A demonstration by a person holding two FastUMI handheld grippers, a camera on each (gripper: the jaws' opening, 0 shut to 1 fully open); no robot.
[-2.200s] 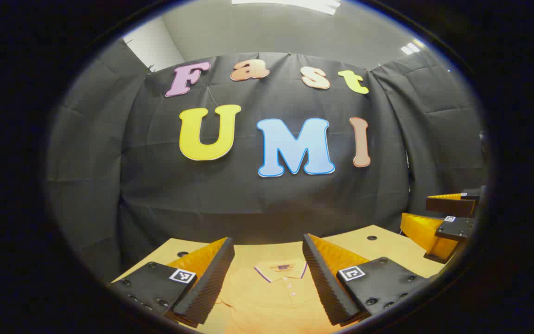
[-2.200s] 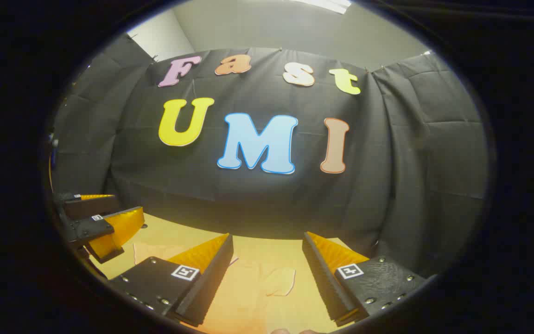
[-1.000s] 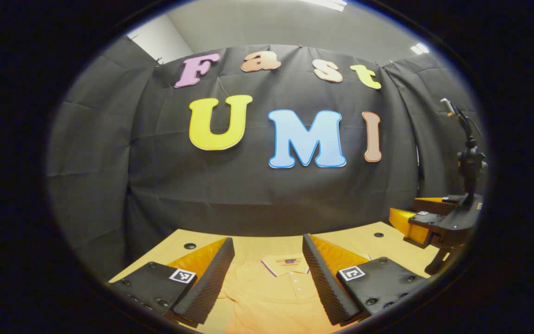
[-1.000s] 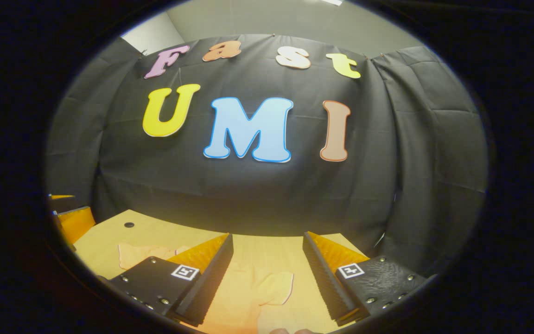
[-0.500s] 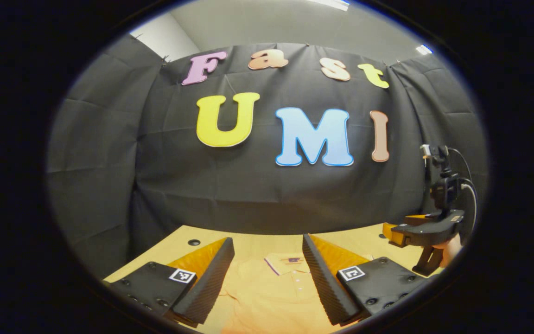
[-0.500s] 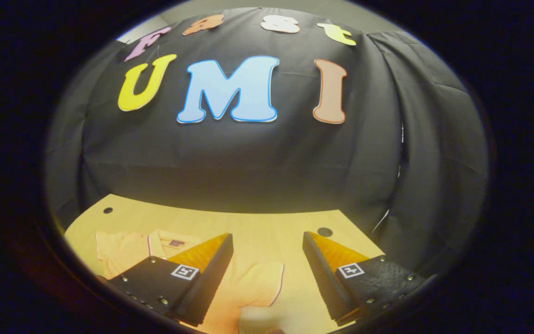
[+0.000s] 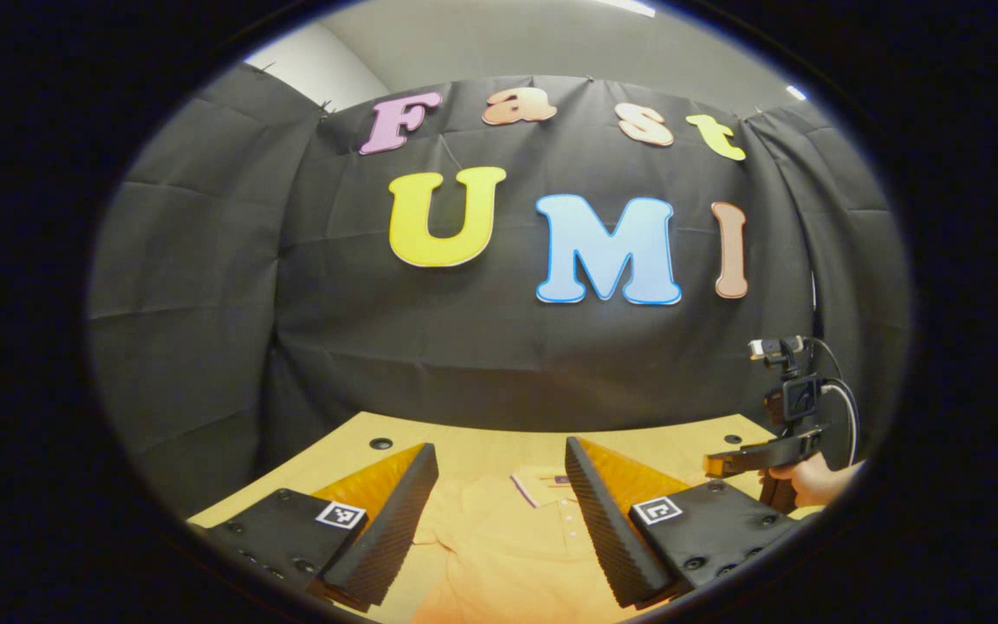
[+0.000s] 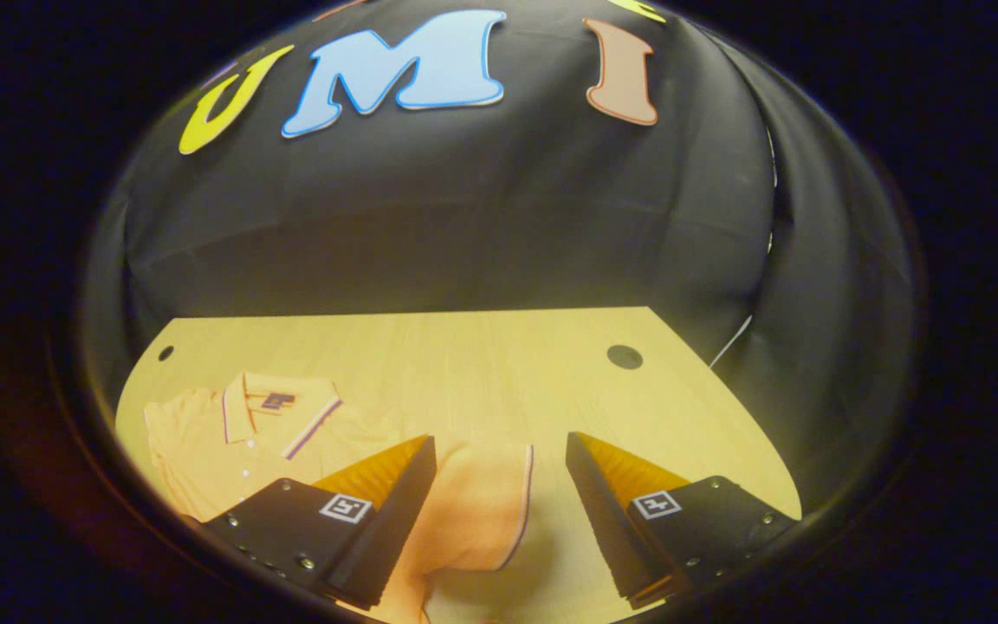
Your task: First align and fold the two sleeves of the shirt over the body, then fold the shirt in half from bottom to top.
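My right gripper [image 8: 499, 511] hangs spread over the shirt's sleeve [image 8: 486, 503], cuff at 12 o'clock. My left gripper [image 7: 499, 520] gapes above the shirt [image 7: 508, 555], collar [image 7: 542, 485] at 12 o'clock on the table [image 7: 464, 451].

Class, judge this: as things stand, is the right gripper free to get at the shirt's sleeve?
Probably yes: the right gripper has open jaws, the sleeve lies flat between them on the table, with nothing covering it.

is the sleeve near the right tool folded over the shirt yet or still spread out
Still spread out. In the right gripper view the sleeve lies flat on the table, pointing away from the shirt body, between the open right tool fingers.
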